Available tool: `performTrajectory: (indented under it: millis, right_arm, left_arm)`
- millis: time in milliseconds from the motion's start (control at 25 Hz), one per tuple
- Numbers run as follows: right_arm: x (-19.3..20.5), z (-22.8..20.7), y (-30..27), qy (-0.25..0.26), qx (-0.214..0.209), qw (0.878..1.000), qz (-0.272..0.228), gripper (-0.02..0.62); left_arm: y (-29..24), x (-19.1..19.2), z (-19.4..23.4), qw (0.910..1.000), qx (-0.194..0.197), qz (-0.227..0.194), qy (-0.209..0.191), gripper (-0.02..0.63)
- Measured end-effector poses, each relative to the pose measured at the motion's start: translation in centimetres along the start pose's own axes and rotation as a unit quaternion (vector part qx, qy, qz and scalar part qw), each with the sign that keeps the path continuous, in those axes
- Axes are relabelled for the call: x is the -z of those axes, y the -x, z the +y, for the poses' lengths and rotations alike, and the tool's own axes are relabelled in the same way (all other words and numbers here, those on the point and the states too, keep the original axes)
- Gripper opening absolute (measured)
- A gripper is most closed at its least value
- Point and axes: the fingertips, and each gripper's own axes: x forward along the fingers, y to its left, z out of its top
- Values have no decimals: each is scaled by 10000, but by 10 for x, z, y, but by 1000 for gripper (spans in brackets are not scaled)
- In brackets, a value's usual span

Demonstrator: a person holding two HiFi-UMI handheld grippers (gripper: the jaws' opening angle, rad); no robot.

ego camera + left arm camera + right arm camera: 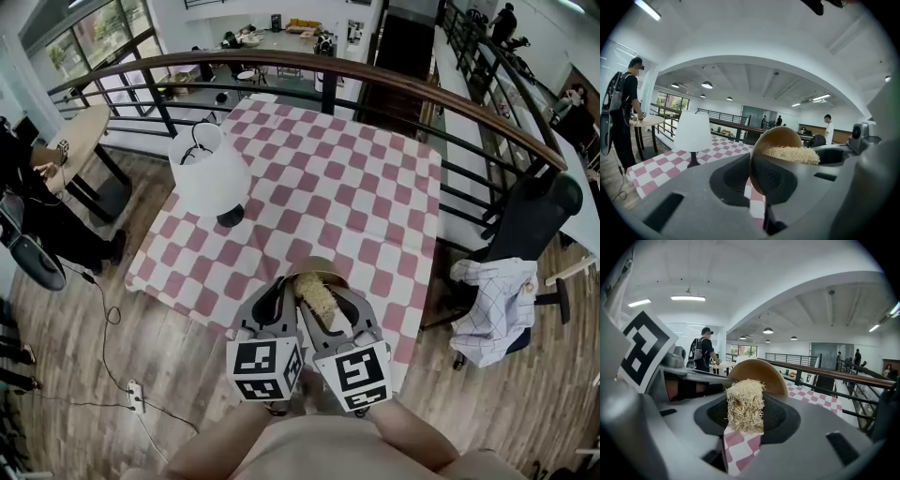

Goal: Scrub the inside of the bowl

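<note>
Tan round bowl is rim-pinched sideways in your left hand-held gripper, so the pale straw-fibre scrubber clamped in your right hand-held gripper reaches inside, I reckon.

Light is bright and even, a mix of daylight and ceiling fixtures. In the head view the windows at top left run near white, and shadows on my checked tablecloth are soft and faint. Fisheye is heavy: the railing bows hard and the corners stretch. Both gripper views sit in a black vignette ring. The strip light and round fixture clip to white, and the ceiling is washed out. The foreground right at the lens goes soft. The scrubber is fairly sharp, and the bowl is evenly lit inside. The background is small but readable.
</note>
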Motion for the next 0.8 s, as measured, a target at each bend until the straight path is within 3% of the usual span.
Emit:
performTrajectory:
  millis: [320,520,800]
  right_arm:
    - [-14,5,-5,-372,-230,9986,-297,155]
    - [-15,4,-3,-539,-105,9971,-520,155]
    - [2,-9,3,-238,204,9992,-265,155]
  left_arm:
    - [6,7,9,10000,-30,61,-71,21]
    - [9,17,12,9994,56,204,264,21]
    - [13,13,22,9996,-28,225,139,28]
